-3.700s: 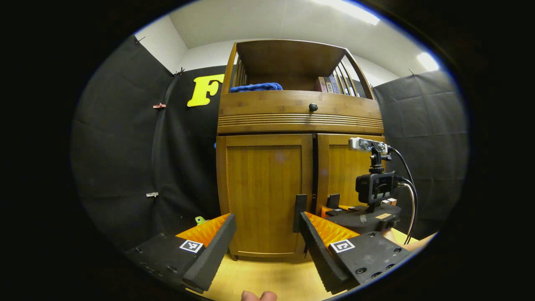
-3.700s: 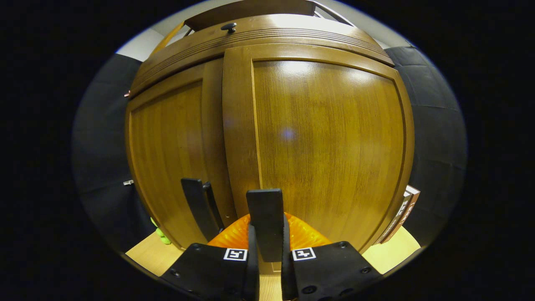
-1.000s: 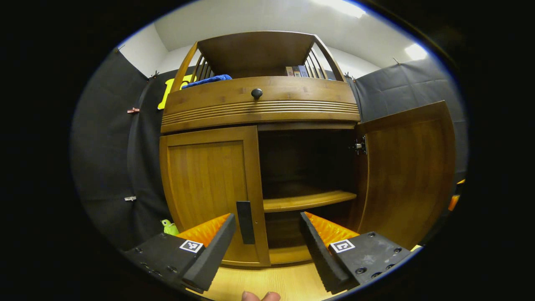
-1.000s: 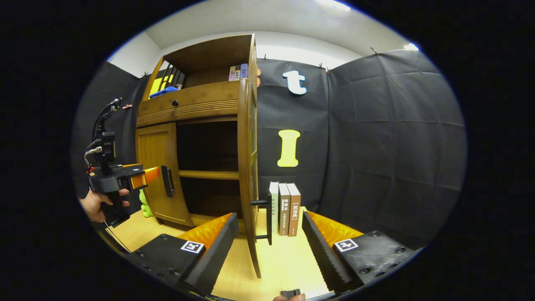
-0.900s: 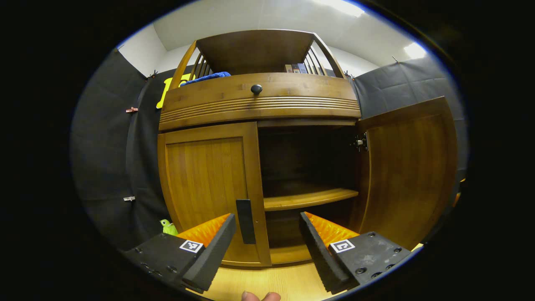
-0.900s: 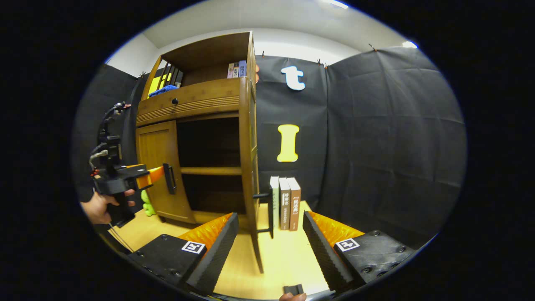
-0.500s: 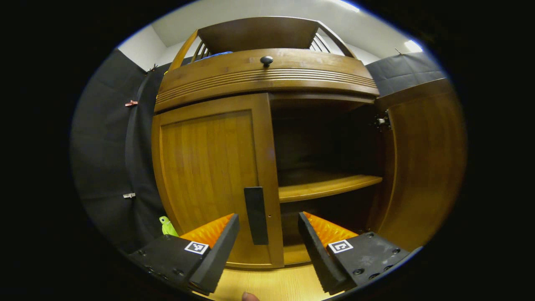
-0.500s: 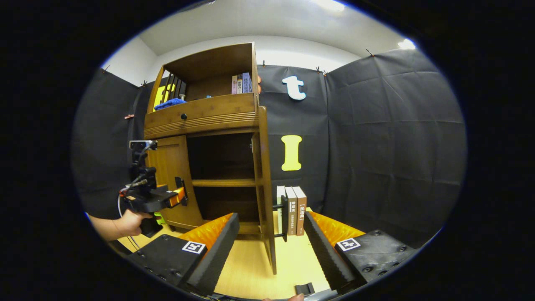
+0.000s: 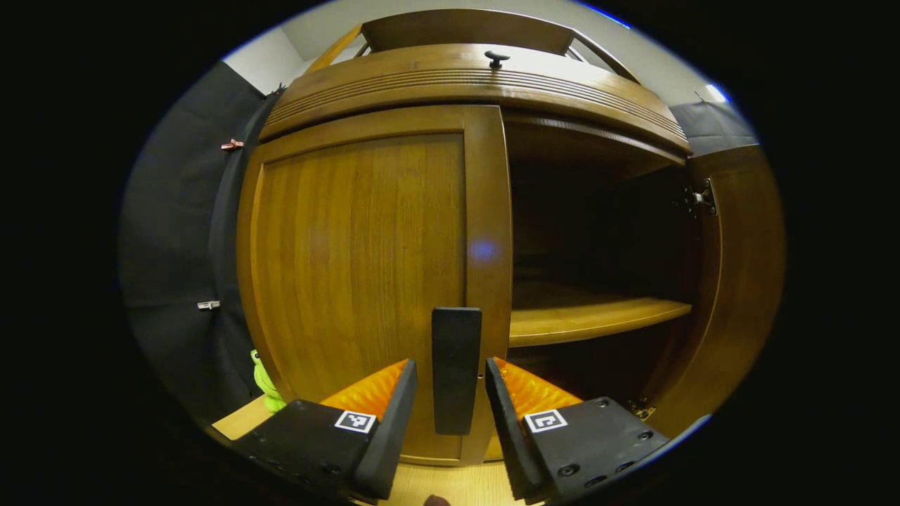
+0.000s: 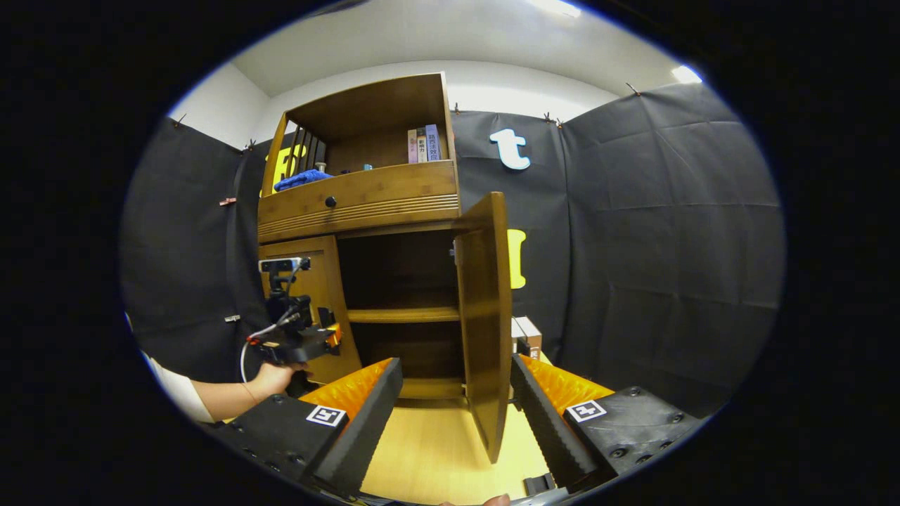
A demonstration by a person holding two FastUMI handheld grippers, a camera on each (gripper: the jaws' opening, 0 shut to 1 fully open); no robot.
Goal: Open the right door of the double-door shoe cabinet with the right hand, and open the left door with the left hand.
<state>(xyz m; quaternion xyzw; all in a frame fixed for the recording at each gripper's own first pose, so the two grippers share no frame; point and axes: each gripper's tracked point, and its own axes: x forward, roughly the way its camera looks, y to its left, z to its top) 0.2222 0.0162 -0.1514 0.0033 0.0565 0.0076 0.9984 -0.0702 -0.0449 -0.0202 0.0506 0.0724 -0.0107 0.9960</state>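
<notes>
Left gripper (image 9: 450,376) has closed in, jaws spread around left door's handle (image 9: 456,369).

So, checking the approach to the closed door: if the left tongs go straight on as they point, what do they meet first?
The left tongs would likely meet the black bar handle of the closed left wooden door; it already stands between the open fingers.
</notes>
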